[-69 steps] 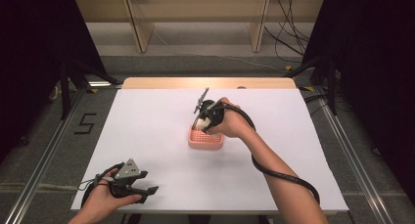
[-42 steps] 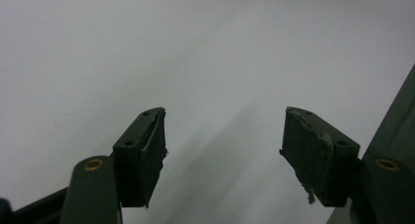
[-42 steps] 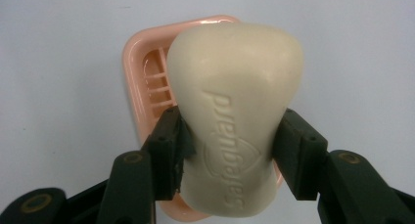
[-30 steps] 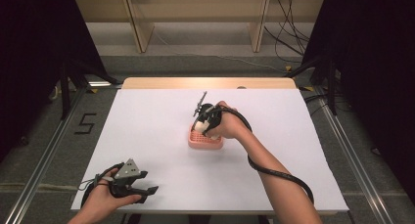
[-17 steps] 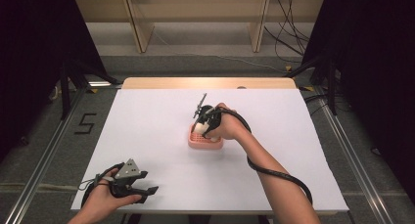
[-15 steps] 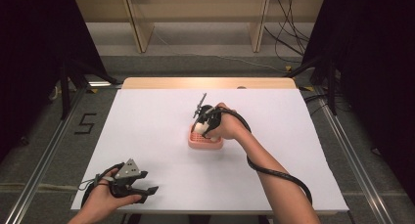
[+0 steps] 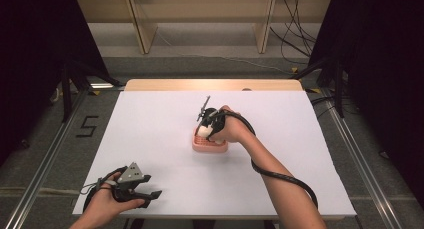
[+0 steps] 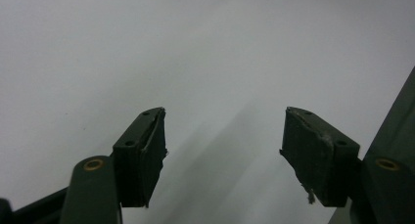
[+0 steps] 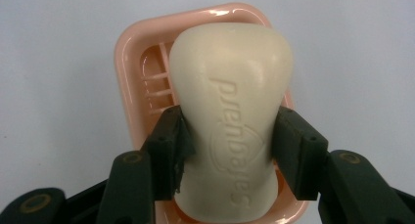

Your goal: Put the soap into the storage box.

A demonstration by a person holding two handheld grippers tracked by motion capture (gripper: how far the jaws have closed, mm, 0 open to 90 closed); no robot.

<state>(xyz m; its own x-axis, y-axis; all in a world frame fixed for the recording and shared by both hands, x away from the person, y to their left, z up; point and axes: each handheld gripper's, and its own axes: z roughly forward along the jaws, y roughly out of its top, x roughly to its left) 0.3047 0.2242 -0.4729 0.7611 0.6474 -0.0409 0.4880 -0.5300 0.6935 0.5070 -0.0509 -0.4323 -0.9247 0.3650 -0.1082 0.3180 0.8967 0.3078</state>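
The right tongs (image 9: 230,150) are clamped on a cream, waisted bar of soap with embossed lettering (image 9: 232,101), one black pad pressing each flank at its narrow middle. The soap sits over a pale pink, slotted plastic soap dish (image 9: 134,62), whose rim shows around the bar from 9 to 1 o'clock; whether the bar rests on the slats I cannot tell. From the high view, the right tongs (image 7: 206,131) and dish (image 7: 210,146) are at the middle of the white desk (image 7: 300,154). The left tongs (image 8: 222,153) are spread wide with nothing between them, held low over bare desk at 7 o'clock from the dish, well apart from it (image 7: 145,196)
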